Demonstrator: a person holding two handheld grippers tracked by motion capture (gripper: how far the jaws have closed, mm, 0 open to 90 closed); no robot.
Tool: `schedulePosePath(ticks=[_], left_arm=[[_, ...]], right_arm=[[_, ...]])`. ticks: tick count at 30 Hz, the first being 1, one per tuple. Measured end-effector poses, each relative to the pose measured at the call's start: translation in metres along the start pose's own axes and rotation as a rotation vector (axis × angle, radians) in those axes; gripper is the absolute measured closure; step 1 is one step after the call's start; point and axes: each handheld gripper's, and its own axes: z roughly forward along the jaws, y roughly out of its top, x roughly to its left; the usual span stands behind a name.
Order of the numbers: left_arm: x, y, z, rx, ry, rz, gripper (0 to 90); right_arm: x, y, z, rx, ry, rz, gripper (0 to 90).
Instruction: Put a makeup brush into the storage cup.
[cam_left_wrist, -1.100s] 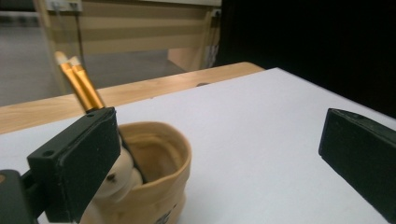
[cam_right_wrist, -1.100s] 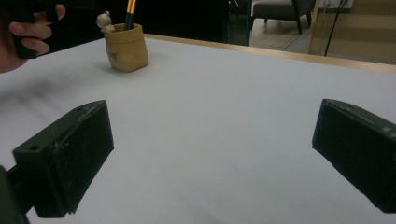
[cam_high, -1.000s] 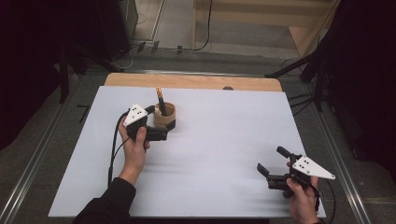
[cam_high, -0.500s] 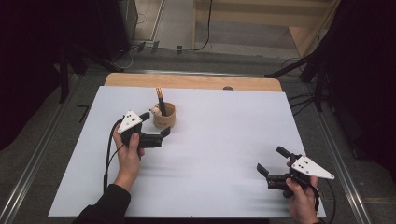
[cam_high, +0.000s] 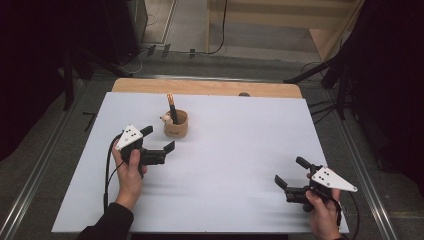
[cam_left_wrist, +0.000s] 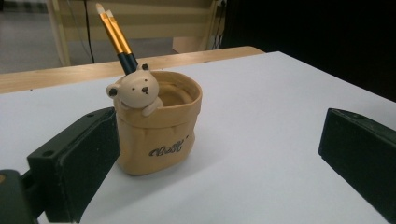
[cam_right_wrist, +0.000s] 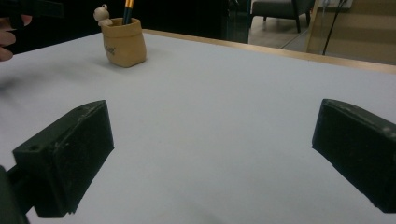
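A tan pen holder (cam_high: 176, 125) with a small bear figure on its rim stands on the white table (cam_high: 240, 150), toward the back left. Two black and gold pens (cam_high: 172, 107) lean out of it. In the left gripper view the holder (cam_left_wrist: 159, 128) sits just beyond the jaws, nearer the left one, with the pens (cam_left_wrist: 116, 39) rising behind the bear. My left gripper (cam_high: 157, 139) is open, a short way to the front left of the holder and apart from it. My right gripper (cam_high: 291, 171) is open near the front right of the table, nothing between its jaws; its view shows the holder (cam_right_wrist: 124, 42) far off.
A wooden strip (cam_high: 205, 87) runs along the table's far edge. Metal rails (cam_high: 30, 200) flank the table on both sides. Cables trail from each gripper toward the person. Dark stands and floor cables lie beyond the far edge.
My left gripper has drawn back from the holder toward the front left, its jaws now apart from the holder. The right gripper has stayed where it was.
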Motion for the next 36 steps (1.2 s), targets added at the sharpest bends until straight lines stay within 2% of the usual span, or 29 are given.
schedulePosePath(ticks=[13, 16, 22, 36], left_arm=[[0.002, -0.012, -0.023, 0.003, 0.019, -0.003, 0.0], [0.004, -0.015, -0.028, 0.0, 0.028, -0.018, 0.0], [0.003, -0.018, -0.037, -0.002, 0.036, -0.02, 0.0], [0.003, -0.024, -0.053, 0.009, 0.048, -0.004, 0.0]], right_arm=[[0.0, 0.0, 0.001, 0.003, 0.002, -0.003, 0.0], [0.0, 0.001, 0.001, 0.001, 0.001, -0.009, 0.0], [0.001, 0.001, 0.0, 0.0, 0.002, -0.017, 0.0], [0.001, 0.002, -0.001, -0.002, 0.0, -0.016, 0.0]])
